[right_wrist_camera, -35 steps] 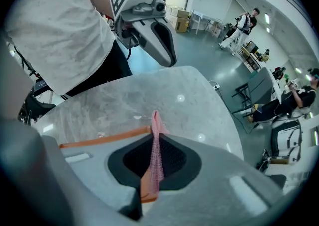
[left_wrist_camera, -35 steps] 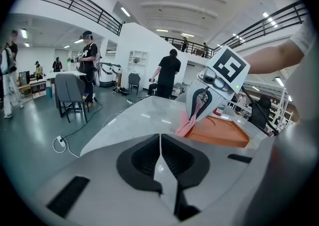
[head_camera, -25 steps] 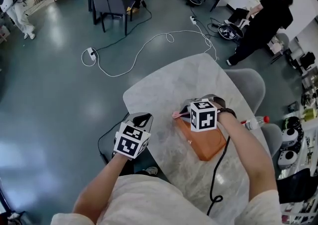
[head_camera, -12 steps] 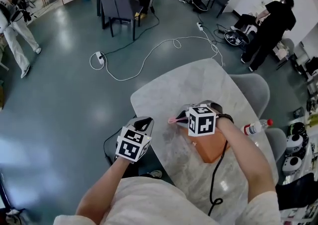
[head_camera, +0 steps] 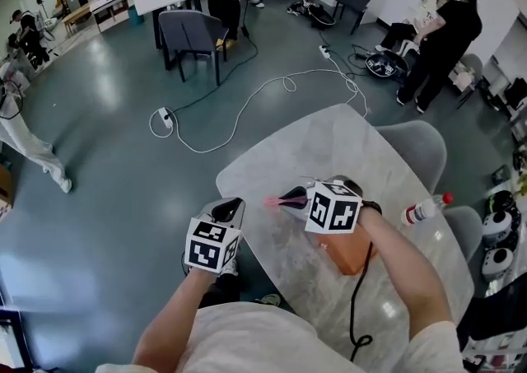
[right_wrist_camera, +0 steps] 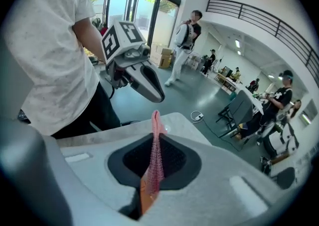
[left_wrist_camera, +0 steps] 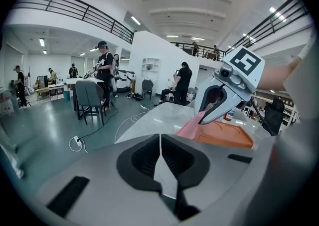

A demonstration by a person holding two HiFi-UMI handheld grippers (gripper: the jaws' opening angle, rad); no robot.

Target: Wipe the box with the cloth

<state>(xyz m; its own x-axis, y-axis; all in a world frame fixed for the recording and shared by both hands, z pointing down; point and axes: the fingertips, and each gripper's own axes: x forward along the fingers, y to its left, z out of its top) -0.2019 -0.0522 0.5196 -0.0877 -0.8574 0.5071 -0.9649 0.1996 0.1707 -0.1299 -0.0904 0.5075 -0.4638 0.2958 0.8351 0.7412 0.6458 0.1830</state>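
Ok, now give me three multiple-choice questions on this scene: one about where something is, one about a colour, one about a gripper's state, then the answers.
1. Where does the box lie?
A. On the floor
B. On the table, by the right gripper
C. On a chair seat

2. What colour is the cloth?
A. Blue
B. White
C. Pink

3. How is the left gripper set?
A. Shut, with nothing between its jaws
B. Wide open
C. Shut on the cloth

Answers:
1 B: the head view shows the orange box on the marble top, partly under the right gripper.
2 C: the right gripper view shows a pink strip pinched between that gripper's jaws.
3 A: the left gripper view shows its jaws meeting with nothing in them.
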